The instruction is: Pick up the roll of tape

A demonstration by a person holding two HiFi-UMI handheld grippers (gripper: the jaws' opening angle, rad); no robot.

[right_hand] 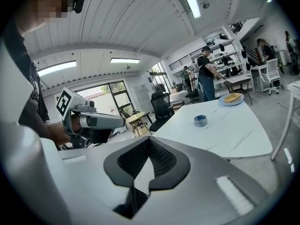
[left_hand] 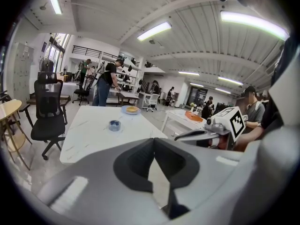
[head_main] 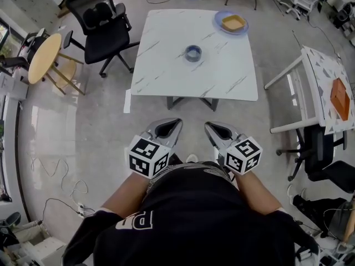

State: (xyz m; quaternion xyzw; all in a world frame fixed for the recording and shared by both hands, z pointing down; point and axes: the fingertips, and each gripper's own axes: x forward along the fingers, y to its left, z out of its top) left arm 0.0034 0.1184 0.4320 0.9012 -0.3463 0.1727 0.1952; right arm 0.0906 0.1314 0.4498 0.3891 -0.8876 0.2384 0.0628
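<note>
Currently the roll of tape (head_main: pixel 193 53) is lying flat well ahead, neither gripper nearer. The left gripper (head_main: pixel 173 124) and right gripper (head_main: pixel 212 127) are holding their jaws together, empty.

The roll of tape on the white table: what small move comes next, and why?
Probably reach the right gripper forward toward the roll of tape, opening it on the way: it and the left gripper hang short of the table, jaws shut and empty.
</note>
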